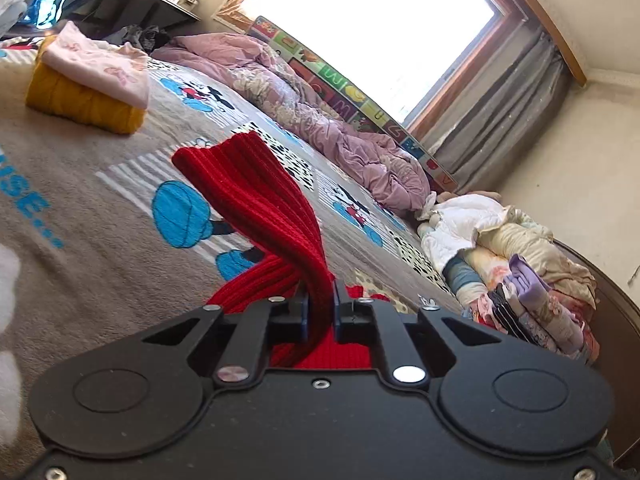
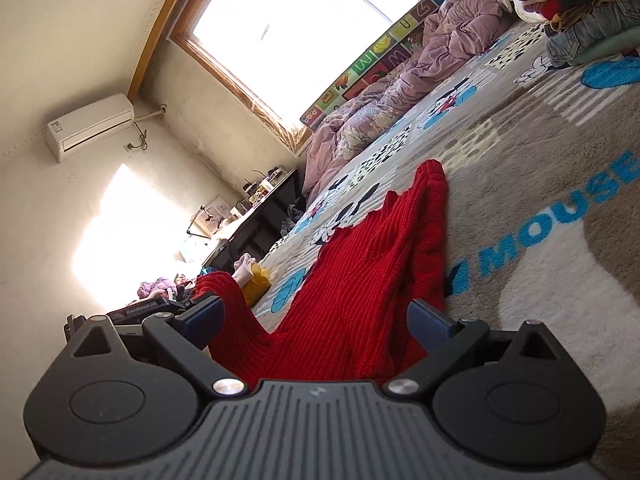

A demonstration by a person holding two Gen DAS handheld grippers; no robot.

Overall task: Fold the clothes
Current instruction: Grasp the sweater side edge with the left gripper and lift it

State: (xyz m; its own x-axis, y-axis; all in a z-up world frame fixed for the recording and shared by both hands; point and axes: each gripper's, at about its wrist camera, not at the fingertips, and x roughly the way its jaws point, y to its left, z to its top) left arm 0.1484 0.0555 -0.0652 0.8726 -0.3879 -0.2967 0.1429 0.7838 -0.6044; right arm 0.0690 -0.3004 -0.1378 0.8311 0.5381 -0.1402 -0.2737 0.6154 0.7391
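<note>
2 claws: L [image 1: 320, 300] clamps red sweater [image 1: 256, 196], R [image 2: 316, 316] apart; blanket [image 2: 560, 216] reads "MOUSE".

Counted: one red knitted garment [image 1: 256, 200]. Two tools: left tool [image 1: 320, 308], right tool [image 2: 316, 320]. Two folded items stacked on the bed: one yellow knit [image 1: 80, 104], one pink garment [image 1: 100, 64] on top. One purple duvet [image 1: 304, 116]. One window [image 2: 296, 36]. One air conditioner [image 2: 90, 126]. One desk [image 2: 260, 208].
</note>
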